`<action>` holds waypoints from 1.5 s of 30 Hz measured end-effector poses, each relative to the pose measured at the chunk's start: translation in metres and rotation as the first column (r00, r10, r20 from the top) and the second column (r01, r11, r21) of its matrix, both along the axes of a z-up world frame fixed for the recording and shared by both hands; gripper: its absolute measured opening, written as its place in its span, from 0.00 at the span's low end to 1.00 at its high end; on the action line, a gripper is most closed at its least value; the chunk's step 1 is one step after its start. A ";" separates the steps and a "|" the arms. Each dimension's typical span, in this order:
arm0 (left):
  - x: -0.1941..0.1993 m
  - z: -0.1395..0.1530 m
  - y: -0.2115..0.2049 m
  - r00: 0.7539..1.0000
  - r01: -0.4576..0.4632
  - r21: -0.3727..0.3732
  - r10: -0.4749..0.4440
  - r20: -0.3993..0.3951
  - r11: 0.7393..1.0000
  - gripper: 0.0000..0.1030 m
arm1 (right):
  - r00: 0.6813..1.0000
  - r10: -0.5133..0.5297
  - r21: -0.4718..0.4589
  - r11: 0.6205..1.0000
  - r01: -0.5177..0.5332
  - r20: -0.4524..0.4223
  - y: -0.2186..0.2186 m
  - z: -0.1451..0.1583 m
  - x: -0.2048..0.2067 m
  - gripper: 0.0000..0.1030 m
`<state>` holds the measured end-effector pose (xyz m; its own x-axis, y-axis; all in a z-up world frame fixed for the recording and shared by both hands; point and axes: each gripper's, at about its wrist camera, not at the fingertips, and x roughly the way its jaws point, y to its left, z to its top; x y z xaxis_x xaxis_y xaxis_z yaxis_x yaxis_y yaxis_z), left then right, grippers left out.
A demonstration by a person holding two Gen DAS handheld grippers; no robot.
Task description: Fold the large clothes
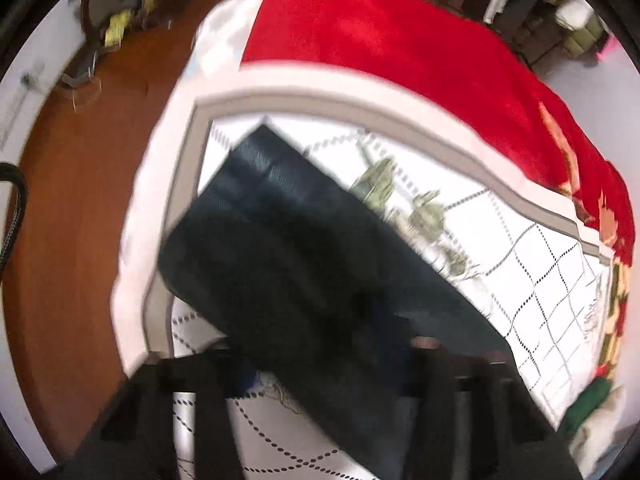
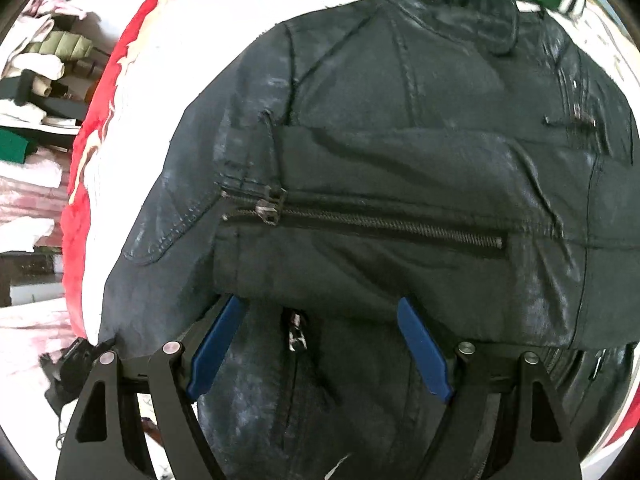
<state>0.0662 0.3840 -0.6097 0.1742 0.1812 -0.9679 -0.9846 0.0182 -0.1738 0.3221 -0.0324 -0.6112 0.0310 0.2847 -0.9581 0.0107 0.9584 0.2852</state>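
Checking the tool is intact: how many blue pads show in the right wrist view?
2: one blue pad at lower left, the other at lower right, on open jaws over the dark jacket. None looks hidden.

red blanket [image 1: 380,40], wood floor [image 1: 80,208], quilted bedspread [image 1: 532,280]

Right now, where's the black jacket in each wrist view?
Left wrist: black jacket runs from upper centre to the bottom, blurred, lying on the white patterned bedspread.
Right wrist: black jacket fills most of the picture, zipper across the middle.
Shared landmark: red blanket, top in the left view, left edge in the right view.
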 end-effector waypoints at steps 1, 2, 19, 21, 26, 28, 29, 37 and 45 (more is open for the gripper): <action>0.003 0.003 0.001 1.000 0.017 0.022 -0.017 -0.007 1.000 0.11 | 1.000 0.005 -0.002 1.000 -0.005 0.014 0.005 0.002 0.002 0.80; 0.005 0.006 0.002 0.999 0.034 0.041 -0.034 -0.006 0.999 0.11 | 1.000 0.008 -0.002 1.000 -0.008 0.024 0.009 0.004 0.004 0.80; 0.093 0.154 -0.072 0.879 0.471 0.437 -0.451 -0.156 0.766 0.04 | 1.000 -0.009 -0.033 0.999 0.008 -0.017 0.021 -0.006 0.026 0.81; 0.112 0.172 -0.101 0.821 0.558 0.486 -0.531 -0.207 0.673 0.04 | 0.996 -0.088 0.012 0.996 0.088 -0.016 -0.007 0.002 0.021 0.82; 0.157 0.202 -0.195 0.658 0.705 0.534 -0.711 -0.248 0.466 0.03 | 0.971 -0.236 0.025 0.971 0.237 -0.038 -0.085 0.016 0.008 0.82; 0.177 0.209 -0.246 0.569 0.756 0.525 -0.789 -0.230 0.391 0.03 | 0.957 -0.289 0.033 0.956 0.290 -0.034 -0.114 0.021 0.001 0.82; 0.185 0.210 -0.270 0.521 0.779 0.517 -0.825 -0.217 0.356 0.03 | 0.942 -0.335 0.039 0.941 0.336 -0.025 -0.139 0.028 -0.004 0.82; 0.215 0.167 -0.489 0.102 0.923 0.384 -0.980 -0.170 0.029 0.04 | 0.820 -0.566 0.098 0.814 0.572 -0.085 -0.287 0.022 -0.045 0.82; 0.210 0.101 -0.590 -0.129 0.958 0.225 -0.969 -0.211 -0.177 0.09 | 0.776 -0.626 0.023 0.777 0.629 -0.074 -0.359 0.016 -0.079 0.82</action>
<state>0.2767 -0.2056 -0.5089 0.3984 -0.0336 -0.9166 0.1890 0.9809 0.0462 0.2429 -0.3912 -0.5952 0.1624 0.2636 -0.9509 0.6231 0.7198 0.3059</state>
